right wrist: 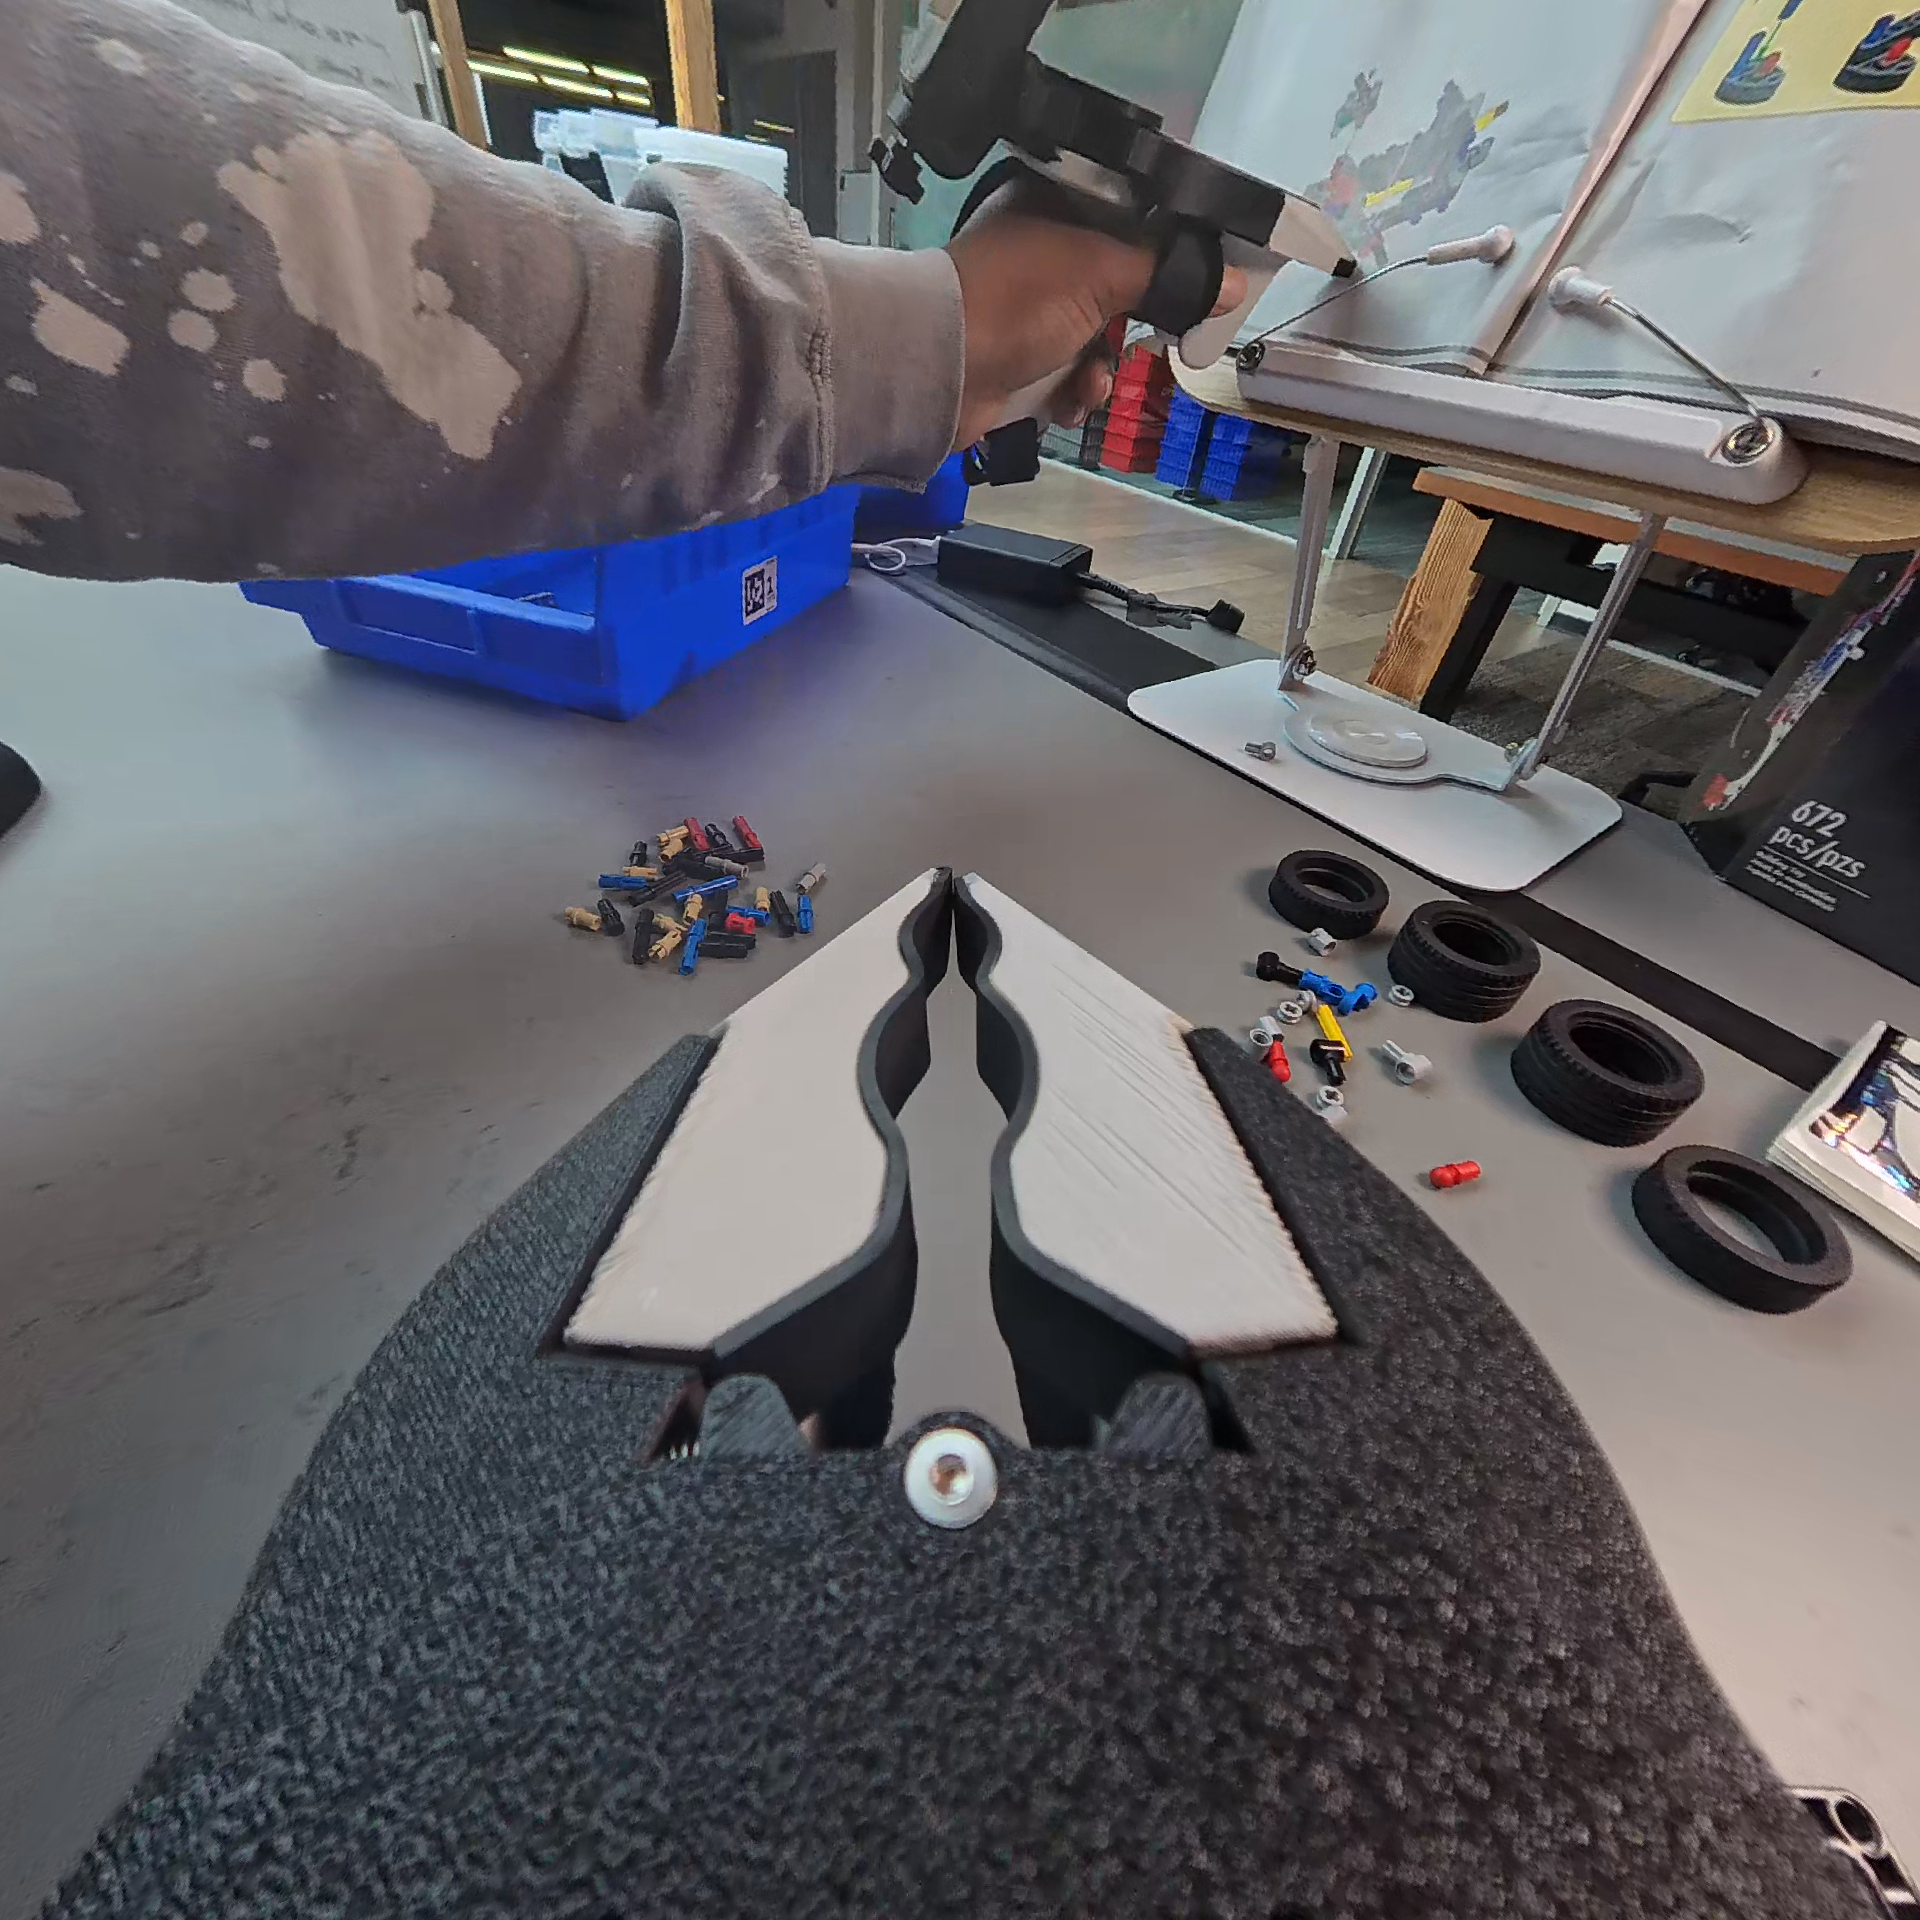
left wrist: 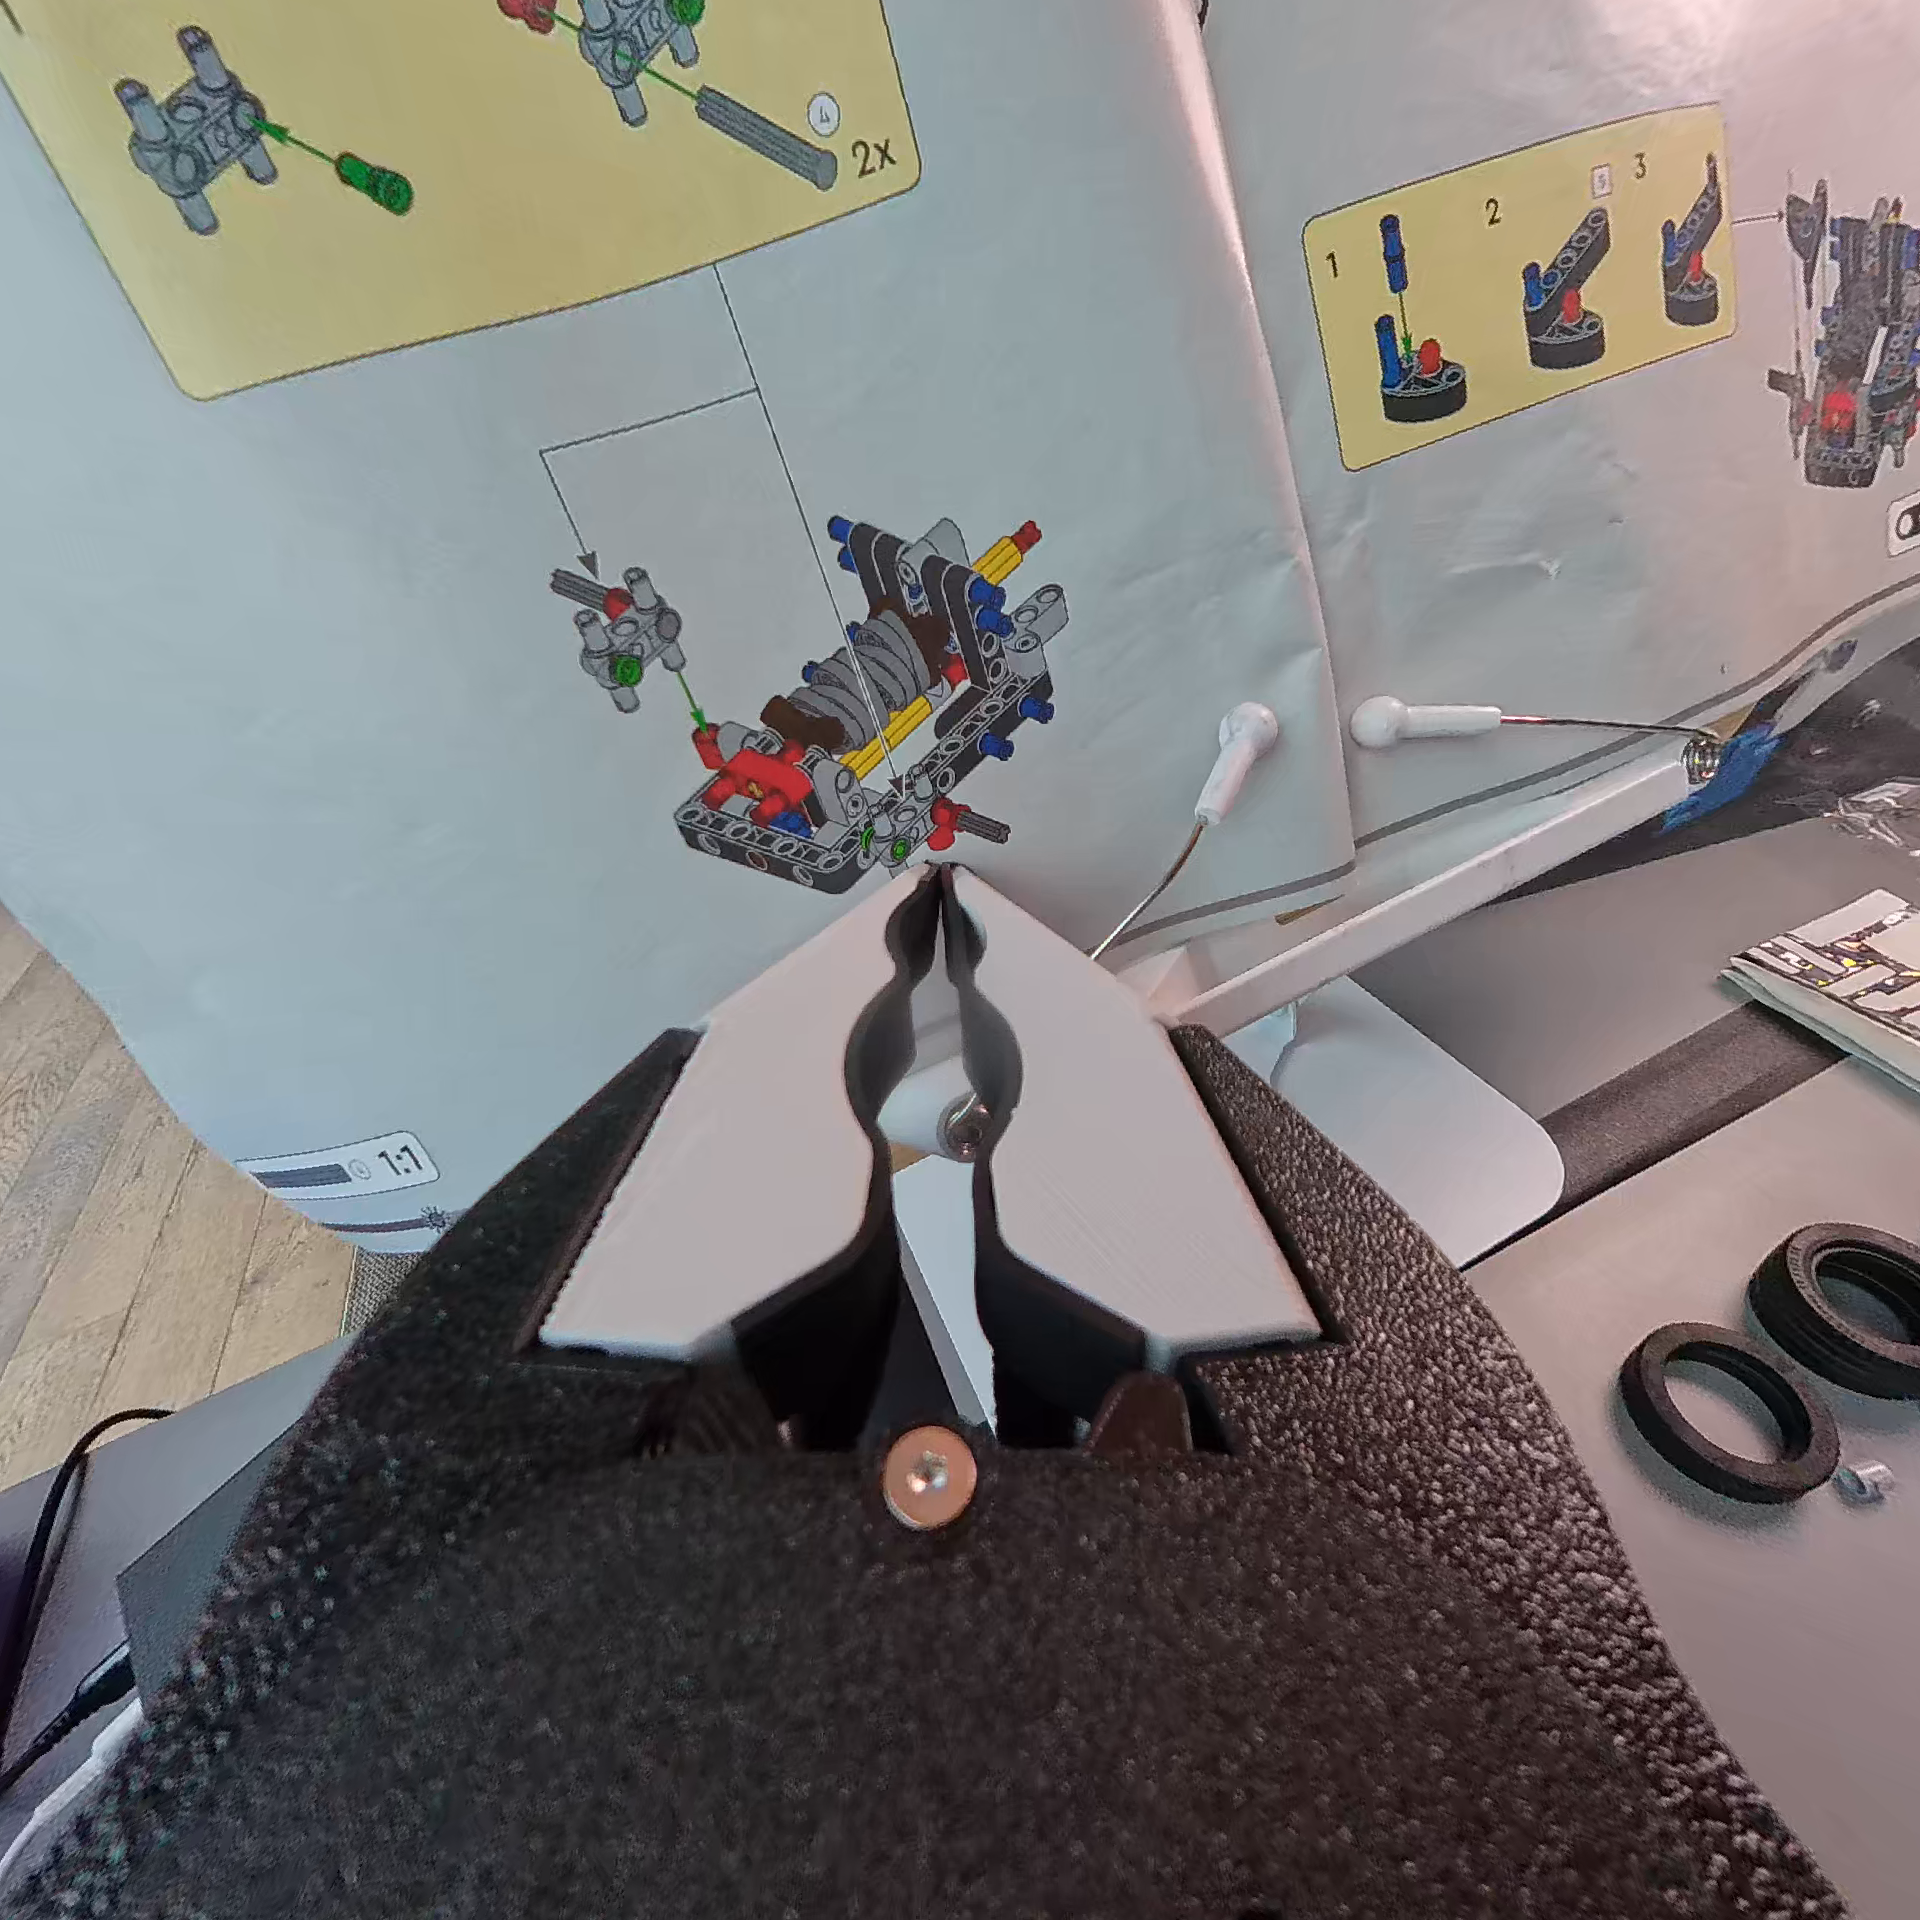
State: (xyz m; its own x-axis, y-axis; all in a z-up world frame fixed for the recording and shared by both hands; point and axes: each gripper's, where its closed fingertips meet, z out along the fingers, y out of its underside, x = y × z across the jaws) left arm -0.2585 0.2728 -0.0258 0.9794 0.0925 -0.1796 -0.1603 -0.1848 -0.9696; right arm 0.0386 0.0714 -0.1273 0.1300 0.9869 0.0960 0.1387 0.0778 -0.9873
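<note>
Basically left claw (left wrist: 940, 871) pressed together, tip at the thin, floppy, tearable instruction page (left wrist: 644, 644) mid-frame; right claw (right wrist: 953, 881) likewise closed, empty, above tabletop (right wrist: 312, 1039) near small pins (right wrist: 691, 904).

- grey worktop (right wrist: 312, 1039), matte
- light wood plank floor (left wrist: 94, 1143) at 9 o'clock
- wooden table (right wrist: 1475, 561) at 1 o'clock
- ceiling strip lights (right wrist: 561, 68) at 11 o'clock
</note>
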